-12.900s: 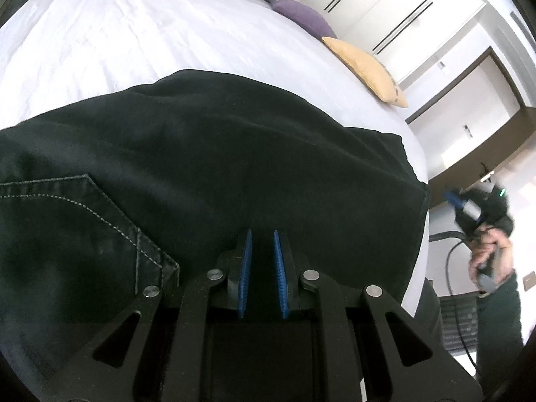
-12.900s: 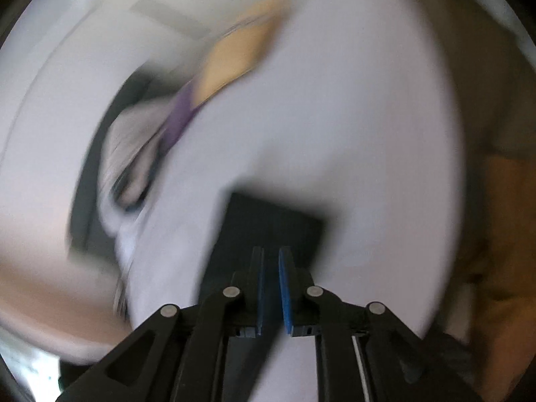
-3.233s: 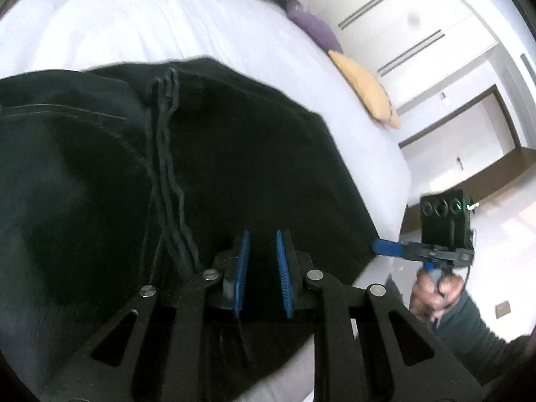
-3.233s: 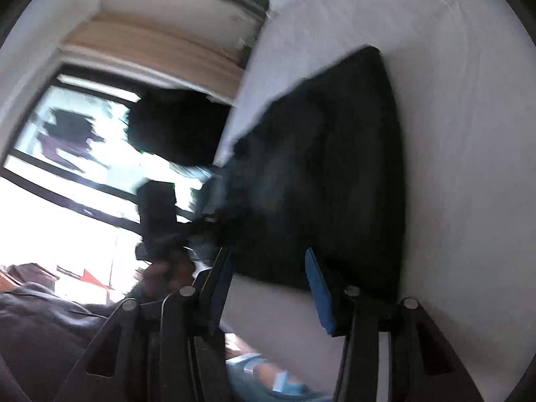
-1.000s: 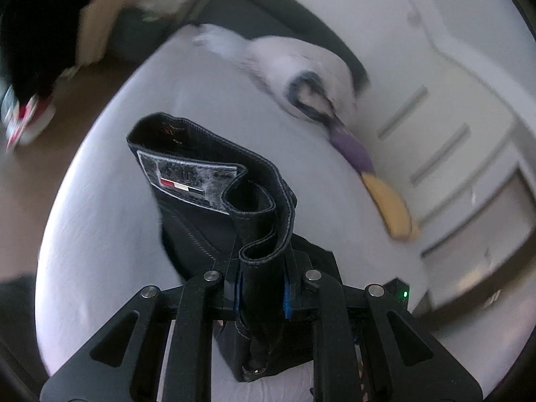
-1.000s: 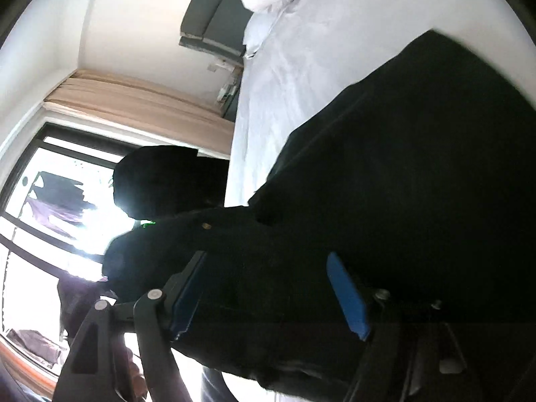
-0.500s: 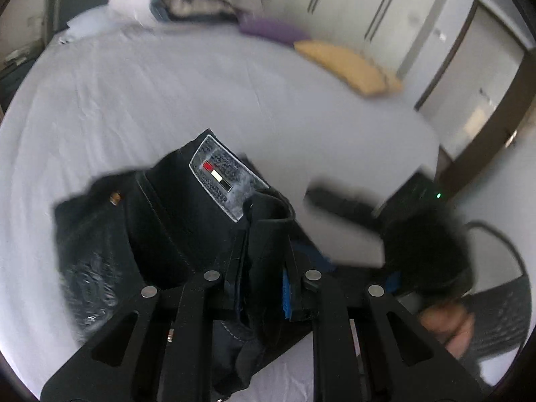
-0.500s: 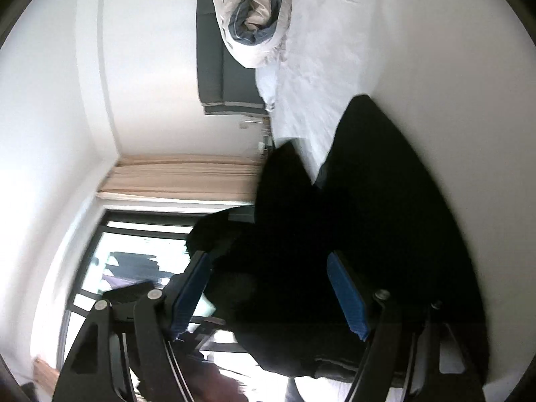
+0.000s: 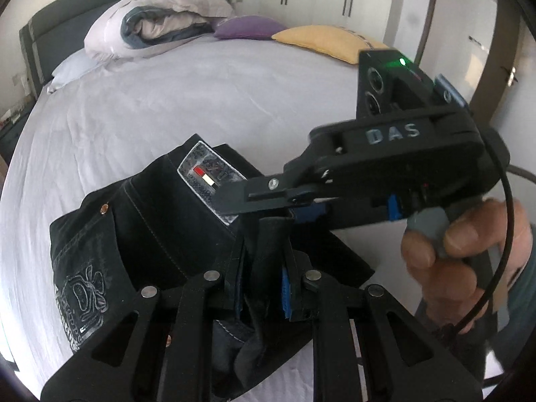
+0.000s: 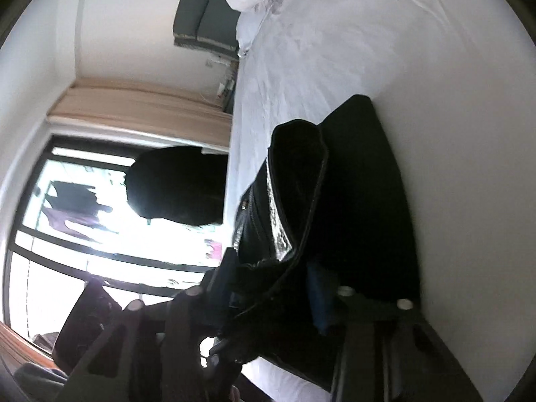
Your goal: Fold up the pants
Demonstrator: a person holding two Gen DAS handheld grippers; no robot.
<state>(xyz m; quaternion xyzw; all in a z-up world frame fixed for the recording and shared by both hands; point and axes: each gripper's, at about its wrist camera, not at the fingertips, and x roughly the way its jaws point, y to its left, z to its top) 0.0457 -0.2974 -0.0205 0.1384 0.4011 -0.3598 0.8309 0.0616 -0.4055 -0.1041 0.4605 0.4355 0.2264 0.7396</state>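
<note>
Both grippers bite the pants (image 9: pixel 140 234): left gripper (image 9: pixel 261 288) clamps waistband; right gripper (image 10: pixel 271 288) closes alongside, steadying the fold.

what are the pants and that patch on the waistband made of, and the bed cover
Pants: dark, matte woven cloth, likely black denim, judging by the pale contrast stitching and a copper rivet. Waistband patch: greyish, slightly glossy with a red and white mark, perhaps leather or coated fabric; unclear. Bed cover: white, soft woven cotton-like sheet with fine creases.
</note>
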